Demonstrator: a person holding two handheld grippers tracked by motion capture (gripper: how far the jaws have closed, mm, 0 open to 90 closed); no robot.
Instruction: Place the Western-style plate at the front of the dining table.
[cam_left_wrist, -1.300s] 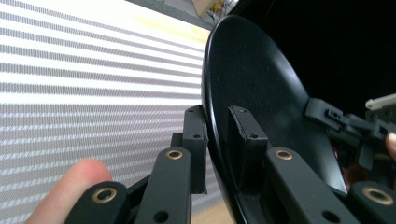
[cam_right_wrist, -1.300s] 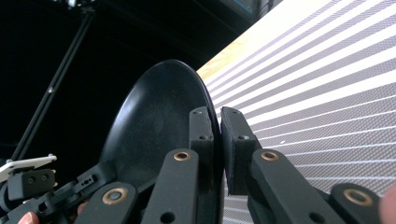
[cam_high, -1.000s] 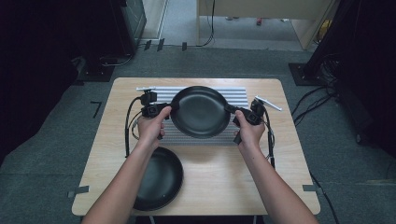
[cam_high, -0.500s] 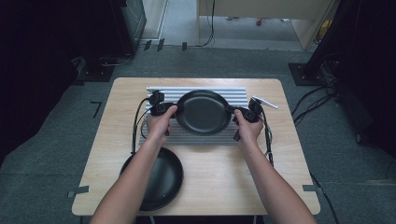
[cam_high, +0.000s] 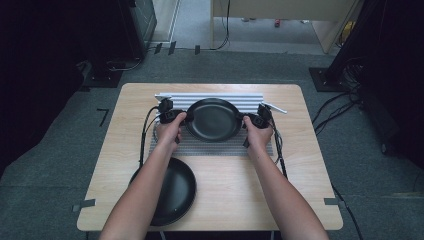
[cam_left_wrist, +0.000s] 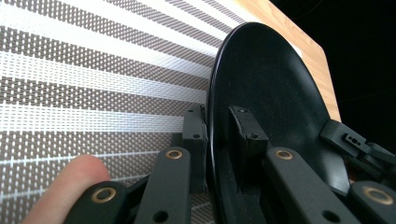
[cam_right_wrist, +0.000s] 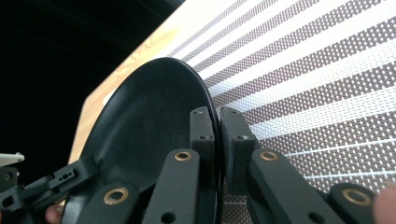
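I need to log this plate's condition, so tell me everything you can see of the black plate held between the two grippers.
The black plate is round, matte and shallow with a raised rim, plastic-looking, empty and unchipped. It lies level over the striped mat. The left gripper and right gripper pinch opposite rim edges.

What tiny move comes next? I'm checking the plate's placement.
Probably lower the plate the rest of the way onto the striped mat, then let go. Both claws, left and right, pinch its rim at opposite sides, and it sits centred over the mat.
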